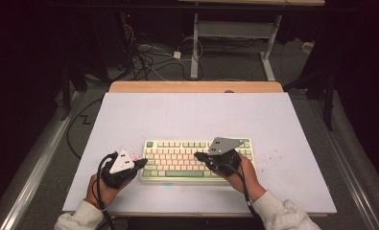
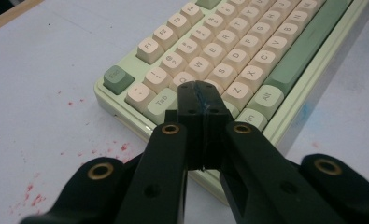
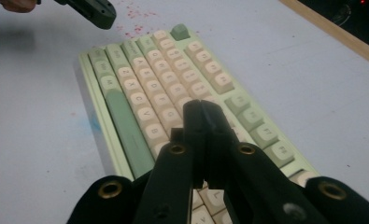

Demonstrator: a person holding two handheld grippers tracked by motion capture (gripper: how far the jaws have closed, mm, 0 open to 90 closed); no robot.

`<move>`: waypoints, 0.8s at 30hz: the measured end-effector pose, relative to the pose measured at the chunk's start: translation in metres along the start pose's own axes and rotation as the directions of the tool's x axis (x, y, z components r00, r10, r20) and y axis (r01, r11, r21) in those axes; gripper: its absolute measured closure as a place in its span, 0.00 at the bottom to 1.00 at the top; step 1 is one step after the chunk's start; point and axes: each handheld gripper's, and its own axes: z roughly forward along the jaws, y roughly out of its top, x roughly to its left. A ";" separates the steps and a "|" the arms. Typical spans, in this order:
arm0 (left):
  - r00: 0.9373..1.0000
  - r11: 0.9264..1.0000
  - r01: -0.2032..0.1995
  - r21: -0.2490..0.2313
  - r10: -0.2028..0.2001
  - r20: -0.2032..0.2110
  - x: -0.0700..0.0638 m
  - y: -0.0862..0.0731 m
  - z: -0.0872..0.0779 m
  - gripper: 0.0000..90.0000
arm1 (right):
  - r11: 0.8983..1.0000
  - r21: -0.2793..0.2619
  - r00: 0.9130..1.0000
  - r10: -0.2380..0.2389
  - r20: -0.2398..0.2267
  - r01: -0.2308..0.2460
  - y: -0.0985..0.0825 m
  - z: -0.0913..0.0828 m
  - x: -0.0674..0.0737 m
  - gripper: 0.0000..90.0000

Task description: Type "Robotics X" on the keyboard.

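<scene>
A pale green keyboard (image 1: 177, 162) with cream and green keycaps lies near the front of the white table top (image 1: 192, 115). My left gripper (image 1: 142, 163) is shut and empty, its tips at the keyboard's left end. In the left gripper view the left gripper (image 2: 201, 88) hovers over the keyboard's (image 2: 247, 51) lower-left keys; contact I cannot judge. My right gripper (image 1: 197, 155) is shut and empty above the keyboard's right half, pointing left. In the right gripper view the right gripper (image 3: 202, 106) hangs over the middle key rows of the keyboard (image 3: 140, 88), with the left gripper (image 3: 98, 11) at the top left.
Red speckles (image 2: 32, 193) mark the table left of the keyboard. A wooden strip (image 1: 196, 86) edges the table's far side. Beyond it stand a desk frame (image 1: 235, 33) and floor cables (image 1: 148, 57). Both hands and pale sleeves (image 1: 283, 215) enter from the bottom.
</scene>
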 end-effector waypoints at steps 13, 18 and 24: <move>1.000 1.000 0.000 0.008 0.000 0.012 0.000 0.000 0.002 0.97 | 0.999 0.046 0.998 -0.015 -0.054 0.018 0.000 0.028 0.017 1.00; 1.000 1.000 -0.001 0.009 0.001 0.012 -0.001 -0.001 0.002 0.97 | 0.998 0.062 0.997 -0.019 -0.068 0.023 0.000 0.038 0.022 1.00; 1.000 1.000 -0.002 0.008 0.002 0.013 0.000 -0.001 0.002 0.97 | 0.996 0.081 0.997 -0.028 -0.068 0.033 -0.001 0.046 0.024 1.00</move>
